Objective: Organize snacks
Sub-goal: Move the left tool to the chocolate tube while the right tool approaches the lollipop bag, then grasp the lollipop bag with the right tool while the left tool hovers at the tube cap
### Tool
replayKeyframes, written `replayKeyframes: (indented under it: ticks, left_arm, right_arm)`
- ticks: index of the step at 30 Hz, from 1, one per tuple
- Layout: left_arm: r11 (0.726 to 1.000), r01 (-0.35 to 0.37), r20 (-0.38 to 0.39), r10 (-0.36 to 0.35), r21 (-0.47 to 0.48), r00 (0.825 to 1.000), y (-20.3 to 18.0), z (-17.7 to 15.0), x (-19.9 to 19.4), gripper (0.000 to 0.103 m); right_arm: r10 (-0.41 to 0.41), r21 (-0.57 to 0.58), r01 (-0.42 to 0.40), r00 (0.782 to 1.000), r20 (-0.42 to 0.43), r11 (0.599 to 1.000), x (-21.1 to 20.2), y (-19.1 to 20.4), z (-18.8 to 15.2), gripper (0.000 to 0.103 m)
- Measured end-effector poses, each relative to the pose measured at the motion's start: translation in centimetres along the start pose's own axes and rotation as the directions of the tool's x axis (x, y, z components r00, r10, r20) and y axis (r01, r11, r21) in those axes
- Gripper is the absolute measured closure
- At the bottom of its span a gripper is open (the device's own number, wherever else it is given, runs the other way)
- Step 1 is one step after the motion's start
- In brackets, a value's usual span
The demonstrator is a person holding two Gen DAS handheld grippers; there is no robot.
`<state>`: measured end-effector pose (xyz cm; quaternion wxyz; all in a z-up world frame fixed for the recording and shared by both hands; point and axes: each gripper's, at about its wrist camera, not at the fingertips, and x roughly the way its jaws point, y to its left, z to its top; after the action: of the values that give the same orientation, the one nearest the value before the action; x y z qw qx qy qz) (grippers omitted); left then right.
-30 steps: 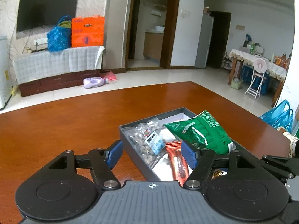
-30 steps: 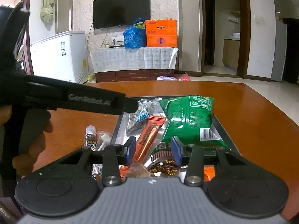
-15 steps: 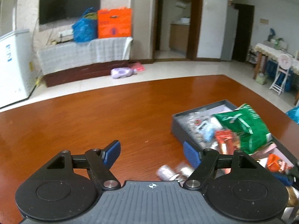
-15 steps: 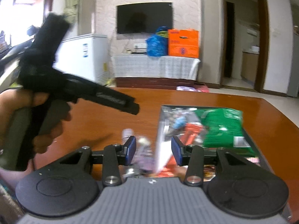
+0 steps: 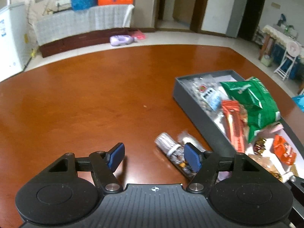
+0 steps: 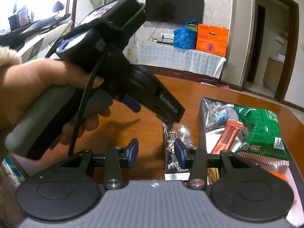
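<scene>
"GenRobot.AI" is showing on the left claw [image 6: 167, 114] only in the right view, where a hand [image 6: 38, 95] is gripping its handle. Its jaws are closing on nothing, over a brown table [image 5: 85, 98]. The right claw [image 6: 155, 153] is standing part open, empty. Two loose snacks [image 5: 174, 152] are lying just right of both, beside the grey box [image 5: 191, 106] of packets. A TV [image 6: 174, 7] is hanging beyond.

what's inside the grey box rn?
Grey box holds a green bag, orange bar, clear nut pack and small wrapped sweets. Anything beneath the green bag is hidden.
</scene>
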<state>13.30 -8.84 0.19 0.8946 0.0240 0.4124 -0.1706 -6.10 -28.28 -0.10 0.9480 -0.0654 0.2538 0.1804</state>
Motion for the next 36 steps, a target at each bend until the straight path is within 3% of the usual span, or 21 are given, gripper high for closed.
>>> replayKeyframes:
  ticks: [8,14,19,24,29,36]
  left_arm:
    - [0.999,0.03,-0.036,-0.03,0.013,0.999,-1.5,-0.3,0.9,0.033]
    - [0.998,-0.039,-0.063,0.042,0.047,0.997,-0.9,-0.4,1.0,0.039]
    - [0.999,-0.045,-0.073,0.047,0.022,0.996,1.0,-0.6,0.3,0.042]
    - [0.998,-0.066,-0.075,0.065,-0.009,0.995,2.7,-0.7,-0.6,0.044]
    - [0.996,-0.072,-0.058,0.069,-0.059,0.996,4.0,-0.3,-1.3,0.045]
    - [0.998,-0.049,-0.032,0.048,-0.034,0.998,3.3,0.1,-1.6,0.045]
  right_arm:
    - [-0.023,0.023,0.023,1.0,-0.013,0.999,0.0,-1.2,0.2,0.061]
    - [-0.02,0.016,0.02,1.0,-0.017,1.0,0.0,-1.3,0.2,0.061]
    - [-0.028,0.033,0.029,0.999,-0.025,0.999,0.2,-1.3,0.4,0.061]
    - [-0.084,0.136,0.09,0.995,-0.047,0.987,1.2,-1.7,1.2,0.061]
    - [-0.143,0.293,0.168,0.984,-0.104,0.941,3.3,-3.0,2.2,0.061]
    - [-0.252,0.261,0.273,0.961,-0.111,0.926,5.8,-2.0,3.1,0.061]
